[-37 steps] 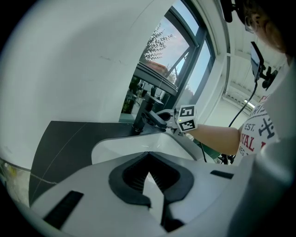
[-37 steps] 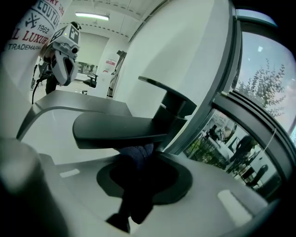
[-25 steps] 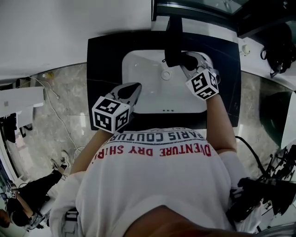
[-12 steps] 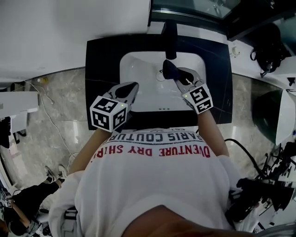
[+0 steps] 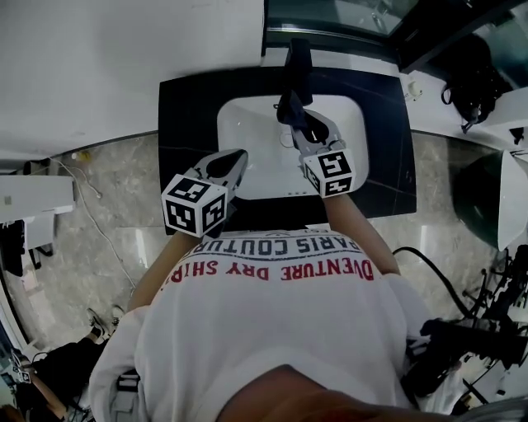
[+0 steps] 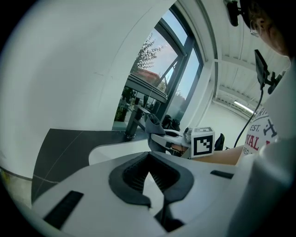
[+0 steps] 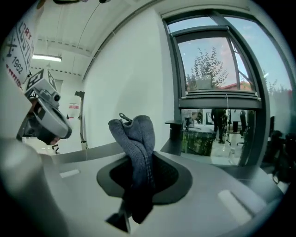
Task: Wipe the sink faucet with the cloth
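The dark faucet (image 5: 297, 59) stands at the back of the white sink (image 5: 247, 124), set in a black counter (image 5: 186, 107). My right gripper (image 5: 290, 114) reaches over the basin, shut on a dark grey cloth (image 5: 284, 105) whose bunched end sits at the faucet's spout end. In the right gripper view the cloth (image 7: 136, 139) sticks up from the right gripper (image 7: 131, 215). My left gripper (image 5: 238, 157) hangs over the basin's front left rim, shut and holding nothing. The left gripper view shows the left gripper (image 6: 151, 202), the faucet (image 6: 132, 124) and the cloth (image 6: 152, 123) beside it.
A white wall runs along the left of the counter, and a window frame (image 5: 346, 25) sits behind the faucet. The drain (image 5: 286, 142) lies in the basin under the right gripper. The floor (image 5: 99, 206) is grey marble. Dark bags (image 5: 474, 70) rest at the upper right.
The right gripper drew back from the faucet with the cloth, then moved forward and left, bringing the cloth against the spout end again. The left gripper has barely moved.
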`<action>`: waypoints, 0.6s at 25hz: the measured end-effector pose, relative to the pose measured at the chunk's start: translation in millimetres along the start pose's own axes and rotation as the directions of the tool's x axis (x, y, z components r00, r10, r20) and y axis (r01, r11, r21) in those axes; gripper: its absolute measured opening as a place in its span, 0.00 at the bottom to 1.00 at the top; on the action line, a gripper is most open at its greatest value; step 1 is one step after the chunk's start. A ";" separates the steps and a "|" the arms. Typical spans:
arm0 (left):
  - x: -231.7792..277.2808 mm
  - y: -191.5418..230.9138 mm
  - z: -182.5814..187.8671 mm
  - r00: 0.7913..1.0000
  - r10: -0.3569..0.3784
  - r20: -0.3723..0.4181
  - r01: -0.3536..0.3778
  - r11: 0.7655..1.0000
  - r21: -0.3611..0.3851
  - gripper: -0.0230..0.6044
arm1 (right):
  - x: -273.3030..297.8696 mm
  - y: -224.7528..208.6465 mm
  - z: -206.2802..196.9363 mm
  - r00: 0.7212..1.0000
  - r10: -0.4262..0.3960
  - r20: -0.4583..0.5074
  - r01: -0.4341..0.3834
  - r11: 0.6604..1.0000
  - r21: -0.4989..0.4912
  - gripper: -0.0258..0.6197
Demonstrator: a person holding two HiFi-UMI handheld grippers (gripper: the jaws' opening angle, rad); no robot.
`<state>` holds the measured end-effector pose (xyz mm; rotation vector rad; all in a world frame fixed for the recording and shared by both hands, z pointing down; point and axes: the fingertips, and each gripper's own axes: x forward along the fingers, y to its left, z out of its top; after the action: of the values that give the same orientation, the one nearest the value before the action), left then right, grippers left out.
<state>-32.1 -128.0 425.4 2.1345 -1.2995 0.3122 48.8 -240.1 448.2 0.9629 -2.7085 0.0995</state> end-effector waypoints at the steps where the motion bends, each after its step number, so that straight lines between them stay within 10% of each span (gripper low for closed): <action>1: -1.0 0.8 -2.2 1.000 -0.001 -0.005 0.001 1.000 0.001 0.04 | 3.1 -0.5 0.9 1.000 -0.019 0.005 0.019 1.000 0.001 0.15; 15: 1.6 11.6 -26.6 0.999 -0.028 -0.042 0.028 1.000 -0.003 0.04 | 4.8 -20.6 -9.4 0.993 -0.120 0.007 0.120 0.993 -0.008 0.15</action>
<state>-38.4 -116.7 451.5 2.1309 -1.2444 0.3424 60.3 -257.6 458.0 1.1230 -2.6468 0.0615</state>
